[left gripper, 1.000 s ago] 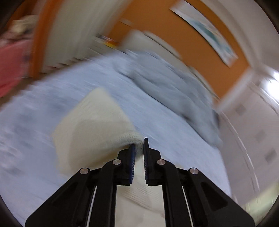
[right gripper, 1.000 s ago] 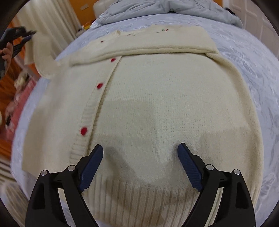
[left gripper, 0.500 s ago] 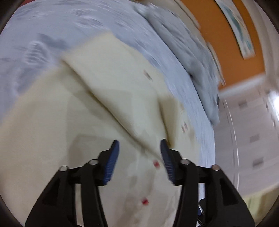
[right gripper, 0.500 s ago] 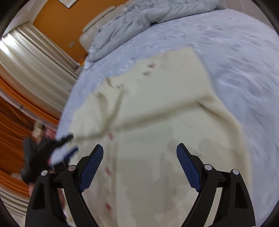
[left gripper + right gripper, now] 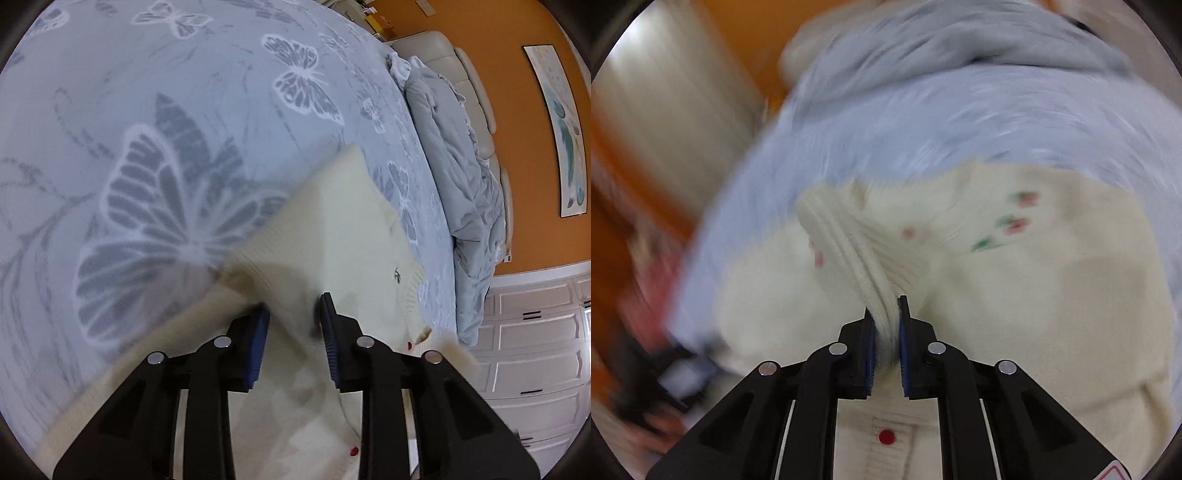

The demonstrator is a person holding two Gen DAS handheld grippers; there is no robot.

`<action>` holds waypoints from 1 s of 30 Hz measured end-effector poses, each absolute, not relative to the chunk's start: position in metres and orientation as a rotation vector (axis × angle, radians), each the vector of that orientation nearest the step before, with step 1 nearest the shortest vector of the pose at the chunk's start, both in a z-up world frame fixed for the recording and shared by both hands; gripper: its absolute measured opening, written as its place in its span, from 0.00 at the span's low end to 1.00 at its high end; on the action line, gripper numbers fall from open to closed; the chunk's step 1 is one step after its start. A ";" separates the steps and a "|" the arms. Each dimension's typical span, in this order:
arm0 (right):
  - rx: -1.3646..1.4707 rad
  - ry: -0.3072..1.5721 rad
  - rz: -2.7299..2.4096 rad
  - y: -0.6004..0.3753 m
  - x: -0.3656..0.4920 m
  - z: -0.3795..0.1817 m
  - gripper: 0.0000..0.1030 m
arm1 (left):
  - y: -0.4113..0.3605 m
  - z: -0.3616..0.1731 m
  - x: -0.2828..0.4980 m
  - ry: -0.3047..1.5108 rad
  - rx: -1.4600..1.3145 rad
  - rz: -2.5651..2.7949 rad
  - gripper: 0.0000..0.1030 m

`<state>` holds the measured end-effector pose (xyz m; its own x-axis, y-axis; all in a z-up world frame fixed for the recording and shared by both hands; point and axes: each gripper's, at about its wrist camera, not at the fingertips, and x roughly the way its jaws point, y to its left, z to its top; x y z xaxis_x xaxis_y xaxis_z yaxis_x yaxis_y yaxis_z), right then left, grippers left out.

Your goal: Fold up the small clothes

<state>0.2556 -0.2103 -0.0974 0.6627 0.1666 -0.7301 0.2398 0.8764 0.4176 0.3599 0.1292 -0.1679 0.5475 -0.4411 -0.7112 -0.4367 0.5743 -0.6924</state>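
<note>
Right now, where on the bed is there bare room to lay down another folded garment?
Free: the butterfly bedspread left of and beyond the cream cardigan. Crowded: the strip by the rumpled grey duvet along the headboard, and the cardigan itself, where both grippers work.

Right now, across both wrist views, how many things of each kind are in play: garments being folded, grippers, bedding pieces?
Cream knit cardigans: 1
Grippers, left gripper and right gripper: 2
Bedding pieces, butterfly bedspread and grey duvet: 2
Total: 5
</note>
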 end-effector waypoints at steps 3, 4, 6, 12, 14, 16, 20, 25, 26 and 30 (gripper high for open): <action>0.657 0.876 -0.142 -0.264 0.228 -0.126 0.23 | 0.128 -0.171 0.340 1.028 -0.950 -0.029 0.27; 0.682 0.947 -0.155 -0.274 0.227 -0.142 0.23 | 0.126 -0.170 0.337 1.016 -0.927 -0.025 0.27; 0.798 0.951 -0.101 -0.291 0.218 -0.159 0.24 | 0.124 -0.169 0.332 1.007 -0.913 -0.014 0.27; 0.884 0.907 -0.118 -0.300 0.230 -0.157 0.41 | 0.125 -0.165 0.330 1.009 -0.913 0.008 0.22; 0.834 0.940 -0.106 -0.297 0.245 -0.150 0.09 | 0.125 -0.155 0.329 0.981 -0.898 0.014 0.12; 0.792 0.823 -0.047 -0.293 0.241 -0.116 0.09 | 0.125 -0.143 0.325 0.937 -0.899 -0.008 0.10; 0.669 0.743 -0.059 -0.295 0.223 -0.091 0.08 | 0.125 -0.159 0.326 0.978 -0.880 0.004 0.11; 0.667 0.935 -0.110 -0.306 0.229 -0.149 0.07 | 0.124 -0.165 0.325 0.992 -0.858 0.008 0.11; 0.684 0.881 -0.083 -0.305 0.227 -0.136 0.07 | 0.125 -0.164 0.326 0.993 -0.852 0.007 0.11; 0.646 0.976 -0.095 -0.311 0.234 -0.166 0.08 | 0.124 -0.166 0.327 0.999 -0.803 -0.014 0.13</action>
